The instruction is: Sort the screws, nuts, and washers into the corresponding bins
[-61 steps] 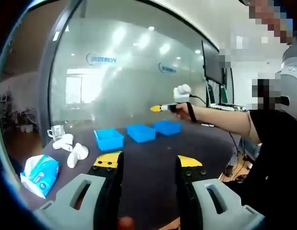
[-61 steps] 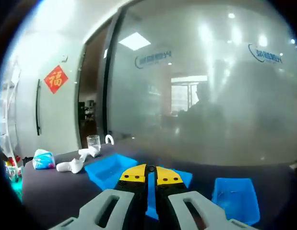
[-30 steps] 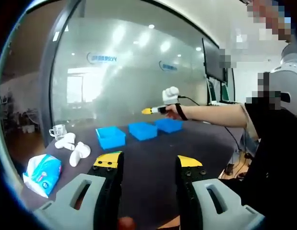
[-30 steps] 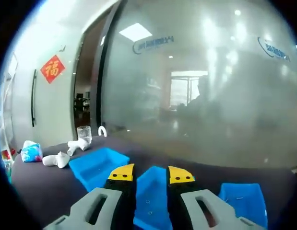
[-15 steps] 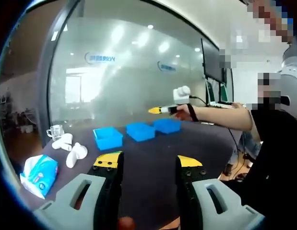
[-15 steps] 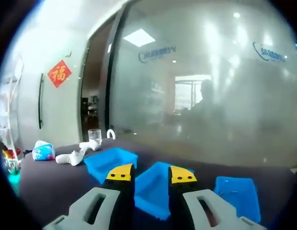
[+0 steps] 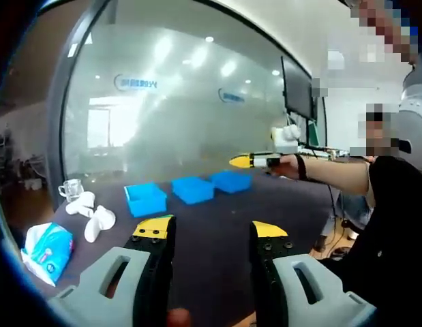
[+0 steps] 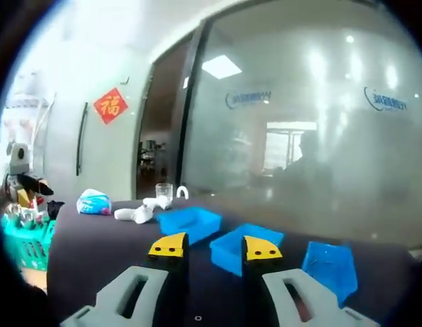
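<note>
Three blue bins stand in a row on the dark table [image 7: 211,211]: a left bin [image 7: 145,199], a middle bin [image 7: 192,189] and a right bin [image 7: 231,180]. My left gripper [image 7: 211,230] hangs open over the table's near part, well short of the bins, with nothing between its jaws. The right gripper [image 7: 240,161], held in a person's hand, hovers above and to the right of the bins. In the right gripper view the same bins [image 8: 189,223] [image 8: 246,246] [image 8: 330,263] lie just beyond my right gripper [image 8: 215,248], which is open and empty. A tiny pale piece [image 8: 198,317] lies on the table between its jaws.
A tissue pack [image 7: 43,248], white lumps [image 7: 95,221] and a glass mug [image 7: 69,189] sit at the table's left end. A green basket [image 8: 23,253] stands off that end. A glass wall [image 7: 183,122] runs behind the bins. The person's arm [image 7: 333,174] reaches in from the right.
The right gripper's jaws went from shut to open. It dipped close over the bins, then pulled back and shifted to the right. My left gripper stayed open in place.
</note>
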`<state>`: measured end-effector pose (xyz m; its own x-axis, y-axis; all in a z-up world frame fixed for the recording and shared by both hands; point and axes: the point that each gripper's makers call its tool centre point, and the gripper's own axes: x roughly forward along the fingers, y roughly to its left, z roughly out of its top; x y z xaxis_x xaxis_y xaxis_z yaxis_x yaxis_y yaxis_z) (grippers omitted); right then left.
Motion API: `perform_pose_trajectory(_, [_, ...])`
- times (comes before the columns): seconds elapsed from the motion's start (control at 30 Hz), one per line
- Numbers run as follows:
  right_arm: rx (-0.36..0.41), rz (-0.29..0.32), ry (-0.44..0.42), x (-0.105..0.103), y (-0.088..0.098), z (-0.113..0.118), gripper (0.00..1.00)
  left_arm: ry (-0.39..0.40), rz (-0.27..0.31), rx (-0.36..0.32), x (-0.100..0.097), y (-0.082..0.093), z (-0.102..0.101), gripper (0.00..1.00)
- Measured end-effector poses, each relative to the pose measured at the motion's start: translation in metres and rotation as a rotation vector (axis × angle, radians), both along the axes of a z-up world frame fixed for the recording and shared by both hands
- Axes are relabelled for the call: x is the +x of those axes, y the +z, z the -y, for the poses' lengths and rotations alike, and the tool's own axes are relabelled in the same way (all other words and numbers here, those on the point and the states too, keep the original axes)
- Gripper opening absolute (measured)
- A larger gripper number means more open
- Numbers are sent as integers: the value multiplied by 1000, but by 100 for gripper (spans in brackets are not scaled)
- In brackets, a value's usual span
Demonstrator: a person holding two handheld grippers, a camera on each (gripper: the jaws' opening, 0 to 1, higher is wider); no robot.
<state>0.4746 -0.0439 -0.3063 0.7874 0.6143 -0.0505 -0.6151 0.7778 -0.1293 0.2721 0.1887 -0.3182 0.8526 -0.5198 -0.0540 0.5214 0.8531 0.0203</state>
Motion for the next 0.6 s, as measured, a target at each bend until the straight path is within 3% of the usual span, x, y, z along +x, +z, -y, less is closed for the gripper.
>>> perform_pose_trajectory(0.17, [12,-7,9,-29,-8,16,27,-7,-1,0,0,-1,4,43])
perform_pose_trajectory(0.27, [68,-60,42,-45,-14,19,28,-16,0,0,0,-1,7,43])
perform_pose_trajectory(0.6, [72,-34,44,-86,-17,51,29,-25,3,7,1,0,13,43])
